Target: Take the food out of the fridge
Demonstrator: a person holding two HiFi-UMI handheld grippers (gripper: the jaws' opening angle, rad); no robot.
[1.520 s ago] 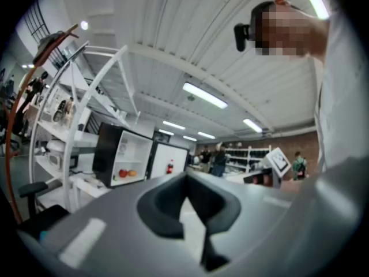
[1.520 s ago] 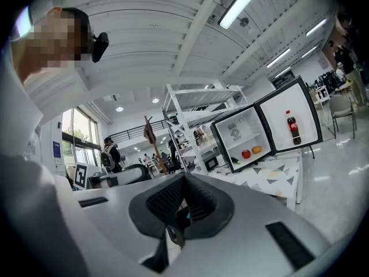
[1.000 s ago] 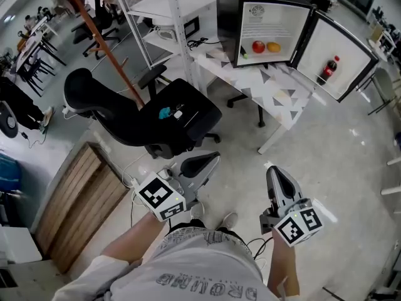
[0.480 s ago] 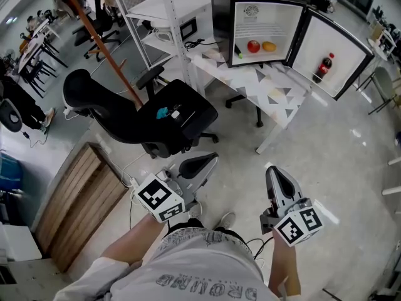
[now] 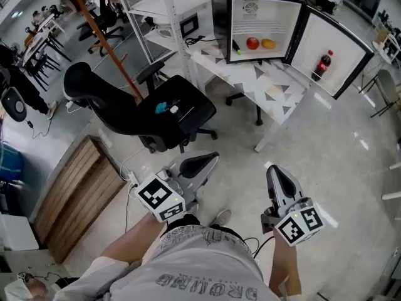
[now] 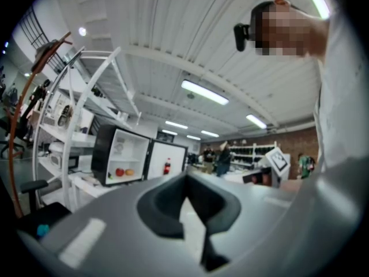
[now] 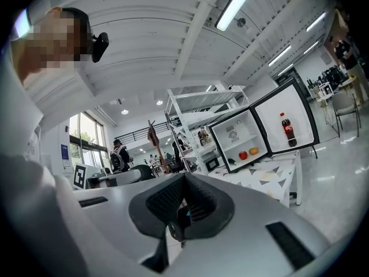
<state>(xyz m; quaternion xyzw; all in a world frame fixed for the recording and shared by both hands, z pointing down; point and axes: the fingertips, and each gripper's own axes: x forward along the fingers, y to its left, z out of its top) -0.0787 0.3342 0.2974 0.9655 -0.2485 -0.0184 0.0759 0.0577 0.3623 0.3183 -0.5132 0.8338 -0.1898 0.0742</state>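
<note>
Food (image 5: 252,42) mid-shelf in the open fridge (image 5: 219,11), well off; left gripper (image 5: 212,160), right gripper (image 5: 274,171) both pinched together, empty. Walk closer, then part one.

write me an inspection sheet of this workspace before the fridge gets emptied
surface: white table with grey triangles carries the open black mini fridge
job's things: round red apple and orange fruit on the fridge shelf; dark cola bottle in the door
clutter: small teal object on the black office chair
grippers: left gripper and right gripper far from the fridge, fingers shut, nothing held
cables: black cord on the table; white cords on the floor
surroundings: white metal shelving rack; wooden pallet
</note>
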